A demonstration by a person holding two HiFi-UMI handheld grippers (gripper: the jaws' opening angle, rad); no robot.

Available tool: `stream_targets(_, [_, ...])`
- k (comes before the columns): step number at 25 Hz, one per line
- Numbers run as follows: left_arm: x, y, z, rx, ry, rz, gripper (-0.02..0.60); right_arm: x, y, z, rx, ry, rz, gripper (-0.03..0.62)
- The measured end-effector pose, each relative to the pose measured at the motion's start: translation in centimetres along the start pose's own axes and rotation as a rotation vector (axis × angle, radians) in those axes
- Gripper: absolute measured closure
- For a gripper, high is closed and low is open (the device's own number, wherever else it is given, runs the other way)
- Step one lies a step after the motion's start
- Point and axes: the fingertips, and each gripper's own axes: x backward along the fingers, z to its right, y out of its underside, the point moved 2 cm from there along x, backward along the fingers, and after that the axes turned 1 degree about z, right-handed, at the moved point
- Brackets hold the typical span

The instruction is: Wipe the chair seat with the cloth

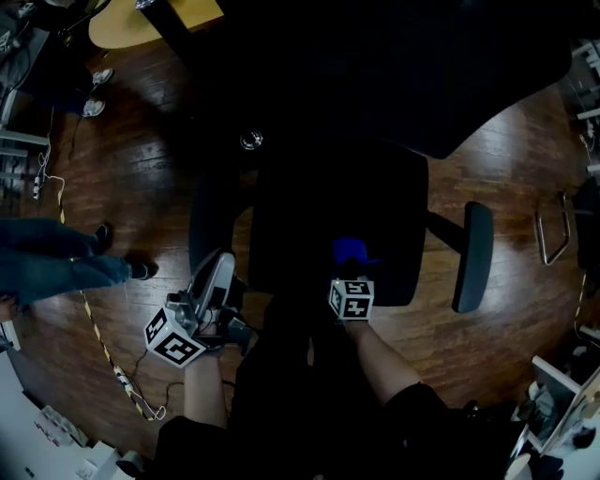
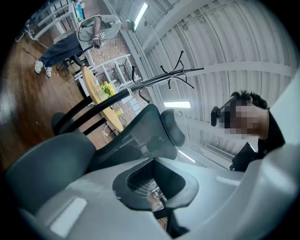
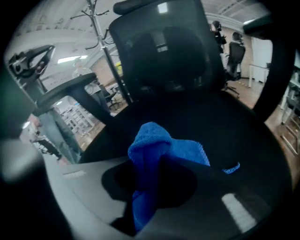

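Note:
The black chair seat (image 1: 319, 216) fills the middle of the dim head view. A blue cloth (image 1: 349, 250) lies bunched on the seat near its front edge, with my right gripper (image 1: 349, 272) shut on it. In the right gripper view the cloth (image 3: 154, 145) bulges up between the jaws over the seat (image 3: 234, 122). My left gripper (image 1: 214, 274) hangs off the seat's front left, beside the left armrest (image 1: 202, 220). It points upward; its jaws (image 2: 157, 199) look shut with nothing in them.
The chair's backrest (image 1: 422, 75) rises behind the seat and the right armrest (image 1: 473, 253) juts out on the right. A person's jeans-clad legs (image 1: 56, 258) stand at left on the wooden floor. A cable (image 1: 94, 328) trails nearby. A wooden table (image 1: 131, 23) is at top left.

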Motion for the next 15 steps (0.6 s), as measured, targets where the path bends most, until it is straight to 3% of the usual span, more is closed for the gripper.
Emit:
stream_targets(4, [1.6,-1.1,-0.2,-0.01,-0.034,0.031,0.594,-3.2,1.0,-11.2,0.028,-0.187,-0.042,0.526])
stream_targets(8, [3.3,-2.1,-0.2,-0.024,-0.069,0.064,0.594,-4.4,1.9,-19.4,0.115,-0.361,-0.077,0.526])
stream_targets(11, [4.2,-2.7,-0.3,-0.031,-0.089,0.08,0.594,-4.8,3.1,-22.1,0.188,-0.418,-0.117,0.526])
stream_targets(15, [4.6,-3.2,-0.7,-0.032,-0.095,0.082,0.594,-4.7,3.2,-22.5,0.253,-0.443,-0.107,0.526])
